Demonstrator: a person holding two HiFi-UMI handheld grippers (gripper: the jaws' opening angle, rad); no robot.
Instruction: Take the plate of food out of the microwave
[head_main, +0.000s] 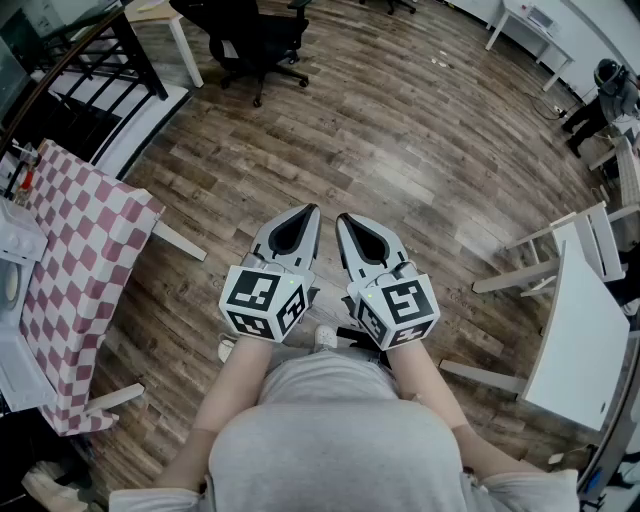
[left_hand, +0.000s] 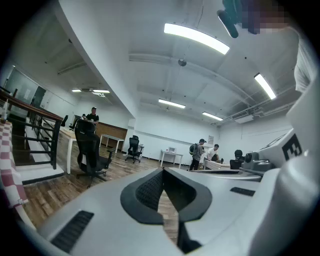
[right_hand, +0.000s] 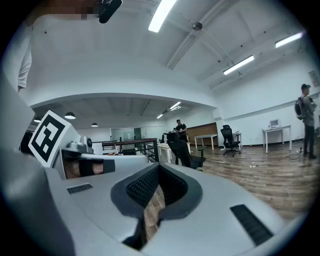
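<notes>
1. The wood-plank floor fills most of the head view. It belongs to a large open office with white walls and long ceiling lights.
2. A table with a red-and-white checked cloth stands at the left, well apart from both grippers. A white boxy appliance, apparently the microwave, sits on it at the picture's edge. The plate of food cannot be seen in any view.
3. White tables stand at the right. A black railing and a black office chair are further off, and other people stand in the distance.
4. The left gripper and right gripper are held just beside each other in front of the person's grey shirt. Both point out over the floor, nearly level.
5. The left fingers are closed, tips meeting. They hold nothing and touch nothing; only floor shows through the small gap behind the tips.
6. The right fingers are likewise fully closed, tip to tip, and empty, with floor planks showing through the gap.
</notes>
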